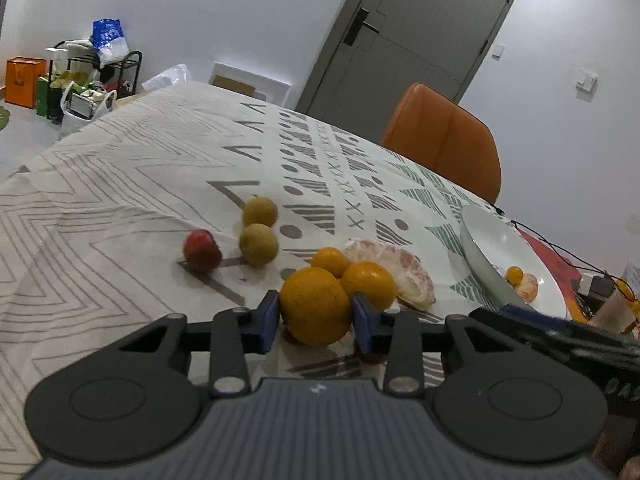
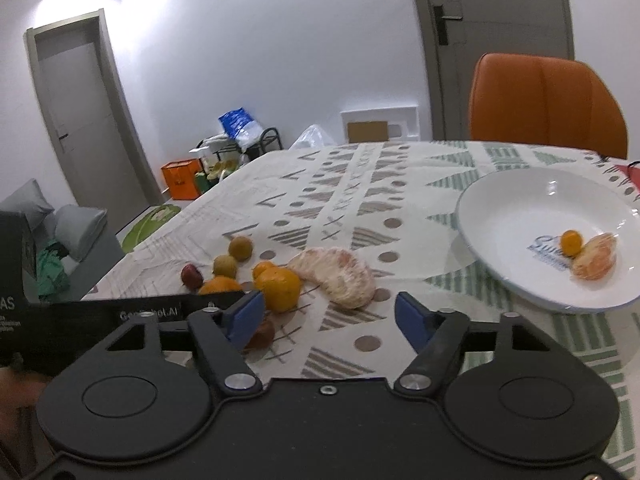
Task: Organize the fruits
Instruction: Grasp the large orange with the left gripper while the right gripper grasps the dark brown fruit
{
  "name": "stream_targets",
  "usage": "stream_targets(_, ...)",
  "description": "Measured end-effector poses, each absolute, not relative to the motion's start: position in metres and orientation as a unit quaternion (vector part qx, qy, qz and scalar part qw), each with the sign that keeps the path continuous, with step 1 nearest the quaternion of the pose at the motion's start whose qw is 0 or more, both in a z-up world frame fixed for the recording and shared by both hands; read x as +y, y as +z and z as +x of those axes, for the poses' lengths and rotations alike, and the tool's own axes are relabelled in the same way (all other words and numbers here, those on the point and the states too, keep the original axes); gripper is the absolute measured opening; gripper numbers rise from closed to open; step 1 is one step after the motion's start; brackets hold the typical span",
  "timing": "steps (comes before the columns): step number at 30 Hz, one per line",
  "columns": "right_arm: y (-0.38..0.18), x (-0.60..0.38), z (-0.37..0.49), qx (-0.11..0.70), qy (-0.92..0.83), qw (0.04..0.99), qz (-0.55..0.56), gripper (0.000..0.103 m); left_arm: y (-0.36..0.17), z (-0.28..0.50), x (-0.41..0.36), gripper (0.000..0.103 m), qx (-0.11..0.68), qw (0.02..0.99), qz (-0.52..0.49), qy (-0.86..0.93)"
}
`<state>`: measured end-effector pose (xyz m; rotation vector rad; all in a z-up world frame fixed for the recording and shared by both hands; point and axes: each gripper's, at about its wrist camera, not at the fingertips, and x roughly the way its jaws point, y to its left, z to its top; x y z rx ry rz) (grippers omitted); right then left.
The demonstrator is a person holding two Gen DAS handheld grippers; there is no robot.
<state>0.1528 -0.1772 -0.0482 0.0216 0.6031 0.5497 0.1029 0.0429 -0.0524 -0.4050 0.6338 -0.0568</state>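
left tongs gripping large orange, right tongs open, reddish fruit perhaps date, right view only

left tongs: black, blue pads | right tongs: black, silver screws

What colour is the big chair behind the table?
Orange. The chair shows best in the right wrist view.

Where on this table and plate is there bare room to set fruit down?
Free: most of the white plate, apart from the small orange and peeled segment near its front; also the tablecloth between plate and far edge. Crowded: around the big orange, pomelo piece and red fruit.
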Motion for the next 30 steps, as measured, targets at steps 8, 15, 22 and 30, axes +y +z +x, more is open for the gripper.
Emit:
stream_targets(8,-0.058,-0.159,0.154,0.308,0.295,0.904,0.011,0.055,-0.047,0.094,0.054,0.037,0.306,0.933,-0.191,-0.017)
stream_targets(15,-0.064,-0.147,0.157,0.316,0.309,0.897,0.012,0.052,-0.044,0.092,0.065,0.037,0.304,0.934,-0.188,-0.004)
stream_targets(22,-0.071,-0.133,0.160,0.323,0.316,0.892,0.006,0.050,-0.040,0.088,0.073,0.037,0.301,0.935,-0.187,0.004)
stream_targets(30,-0.075,-0.127,0.159,0.322,0.321,0.891,-0.003,0.022,-0.033,0.087,0.070,0.037,0.298,0.939,-0.174,0.009)
